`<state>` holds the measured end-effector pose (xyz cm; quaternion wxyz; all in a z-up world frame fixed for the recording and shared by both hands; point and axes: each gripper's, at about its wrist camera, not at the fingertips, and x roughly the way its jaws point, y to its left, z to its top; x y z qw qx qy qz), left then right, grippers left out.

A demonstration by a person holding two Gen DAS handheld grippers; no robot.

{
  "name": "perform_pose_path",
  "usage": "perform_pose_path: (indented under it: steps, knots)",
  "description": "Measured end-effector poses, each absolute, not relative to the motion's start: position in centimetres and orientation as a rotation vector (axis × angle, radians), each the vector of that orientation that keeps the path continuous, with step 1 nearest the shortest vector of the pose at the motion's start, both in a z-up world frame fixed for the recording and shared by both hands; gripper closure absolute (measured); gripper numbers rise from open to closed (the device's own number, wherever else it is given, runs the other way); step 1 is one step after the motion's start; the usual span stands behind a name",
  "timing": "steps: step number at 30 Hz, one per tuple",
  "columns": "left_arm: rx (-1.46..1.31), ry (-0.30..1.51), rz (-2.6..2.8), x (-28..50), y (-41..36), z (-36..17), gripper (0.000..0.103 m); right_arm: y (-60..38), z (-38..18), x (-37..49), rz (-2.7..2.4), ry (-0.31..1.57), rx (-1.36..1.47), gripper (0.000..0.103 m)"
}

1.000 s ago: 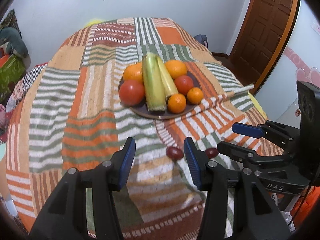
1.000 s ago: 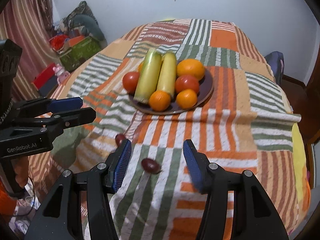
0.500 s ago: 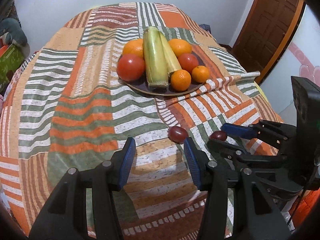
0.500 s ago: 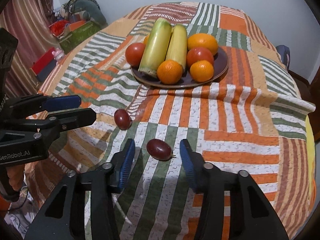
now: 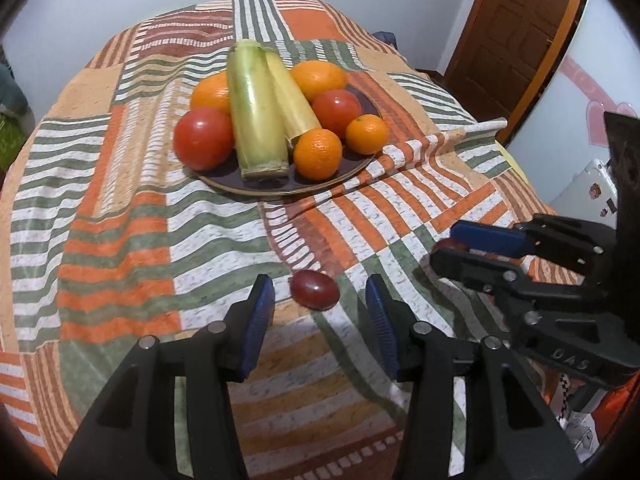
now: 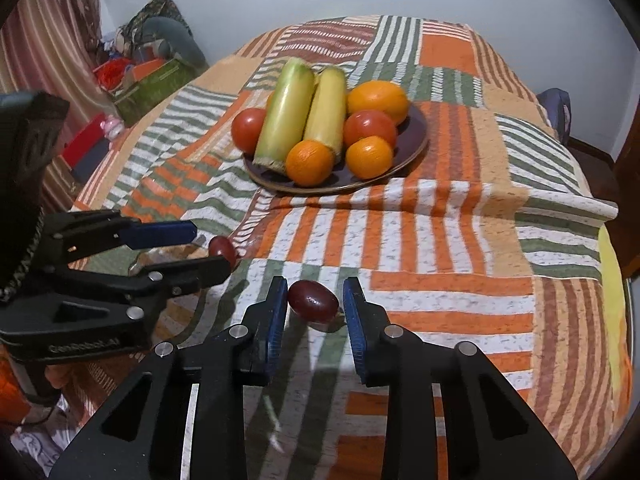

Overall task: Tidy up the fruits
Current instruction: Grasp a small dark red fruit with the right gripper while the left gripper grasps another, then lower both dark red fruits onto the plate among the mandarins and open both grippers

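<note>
Down near the front edge of the striped bedspread [image 6: 440,240], two small dark red fruits lie apart from the brown plate [image 6: 416,142] heaped with oranges, tomatoes and corn. The right gripper [image 6: 316,300] has just been closing on one fruit [image 6: 313,302]; its left pad touches the skin, and the right pad seems to, though a sliver of gap may remain. The left gripper [image 5: 320,300] has been narrowing too, its fingers spread on either side of the other fruit [image 5: 314,290] without touching it.
</note>
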<state>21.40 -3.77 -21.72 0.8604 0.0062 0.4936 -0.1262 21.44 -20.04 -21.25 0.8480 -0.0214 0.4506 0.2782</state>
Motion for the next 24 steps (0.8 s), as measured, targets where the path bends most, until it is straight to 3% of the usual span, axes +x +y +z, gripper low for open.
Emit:
perform_pose_path:
  steps: [7,24]
  knots:
    - [0.0,1.053,-0.249,22.0,-3.7,-22.7,0.075,-21.0,-21.1,21.8,0.572,0.943,-0.026,0.076]
    - [-0.035,0.969,-0.216,23.0,-1.5,-19.0,0.076,-21.6,-19.2,23.3,0.559,0.883,-0.015,0.076]
